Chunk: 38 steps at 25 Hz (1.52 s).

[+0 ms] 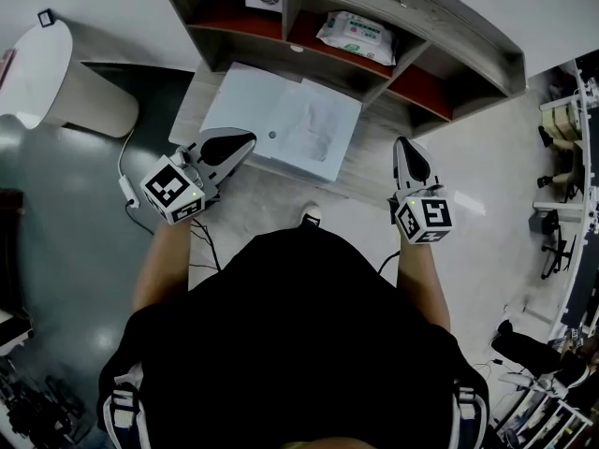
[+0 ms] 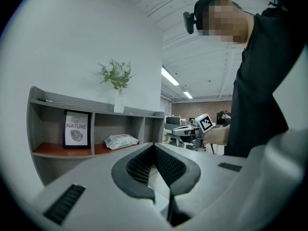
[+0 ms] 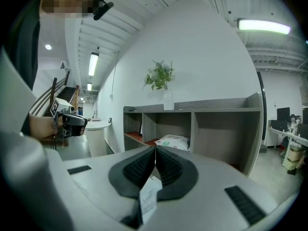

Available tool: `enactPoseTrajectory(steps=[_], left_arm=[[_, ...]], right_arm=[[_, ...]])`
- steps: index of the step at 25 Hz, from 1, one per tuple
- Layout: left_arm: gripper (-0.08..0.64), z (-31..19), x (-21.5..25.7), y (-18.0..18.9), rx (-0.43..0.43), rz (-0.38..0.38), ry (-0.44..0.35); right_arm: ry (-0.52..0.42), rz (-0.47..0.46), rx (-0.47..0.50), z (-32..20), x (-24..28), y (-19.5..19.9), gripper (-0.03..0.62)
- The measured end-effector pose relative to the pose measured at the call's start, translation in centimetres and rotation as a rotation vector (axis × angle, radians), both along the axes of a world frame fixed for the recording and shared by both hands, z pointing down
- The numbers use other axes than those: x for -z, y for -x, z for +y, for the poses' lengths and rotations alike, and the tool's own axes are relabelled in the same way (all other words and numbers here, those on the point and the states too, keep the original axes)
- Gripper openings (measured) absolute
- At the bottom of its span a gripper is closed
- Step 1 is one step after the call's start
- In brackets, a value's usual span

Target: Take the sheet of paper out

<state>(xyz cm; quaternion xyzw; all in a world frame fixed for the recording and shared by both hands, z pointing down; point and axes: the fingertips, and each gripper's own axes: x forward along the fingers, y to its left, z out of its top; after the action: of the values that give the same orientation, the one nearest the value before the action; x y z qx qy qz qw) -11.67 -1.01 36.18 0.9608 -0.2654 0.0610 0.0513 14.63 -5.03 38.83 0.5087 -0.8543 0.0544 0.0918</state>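
Note:
A pale, see-through folder (image 1: 285, 120) with a sheet of paper inside lies flat on the grey desk (image 1: 370, 181), in front of the shelf unit. In the head view my left gripper (image 1: 248, 138) hovers at the folder's near left corner, jaws shut and empty. My right gripper (image 1: 402, 141) is over the desk edge to the right of the folder, apart from it, with its jaws also shut. In the left gripper view the left gripper (image 2: 154, 146) has its pads together. In the right gripper view the right gripper (image 3: 155, 148) is shut, with a small white slip (image 3: 149, 196) at the jaws' base.
The shelf unit holds a pack of wipes (image 1: 356, 34), a framed print (image 2: 77, 129) and, on top, a vase of greenery (image 3: 167, 100). A white round bin (image 1: 56, 73) stands to the left. A cable (image 1: 126, 181) lies on the floor.

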Motion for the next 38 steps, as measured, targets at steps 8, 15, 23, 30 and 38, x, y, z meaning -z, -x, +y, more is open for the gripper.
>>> enactPoseTrajectory(steps=[8, 15, 23, 30, 38], left_arm=[[0.021, -1.5, 0.2, -1.6, 0.036, -0.021, 0.007], [0.021, -2.8, 0.5, -3.6, 0.063, -0.041, 0.005], [0.021, -4.0, 0.3, -6.8, 0.077, -0.062, 0.012], [0.021, -4.3, -0.4, -8.7, 0.079, -0.082, 0.022], [0.021, -4.7, -0.7, -9.9, 0.088, -0.084, 0.020]], right_arm=[[-0.002, -0.011, 0.049, -2.7, -0.2, -1.1, 0.014], [-0.003, -0.025, 0.088, -4.6, -0.5, -2.2, 0.014], [-0.003, -0.039, 0.125, -6.4, -0.9, -3.8, 0.014], [-0.001, -0.047, 0.155, -7.1, -1.3, -4.7, 0.014], [0.001, -0.043, 0.179, -7.8, -1.6, -5.2, 0.014]])
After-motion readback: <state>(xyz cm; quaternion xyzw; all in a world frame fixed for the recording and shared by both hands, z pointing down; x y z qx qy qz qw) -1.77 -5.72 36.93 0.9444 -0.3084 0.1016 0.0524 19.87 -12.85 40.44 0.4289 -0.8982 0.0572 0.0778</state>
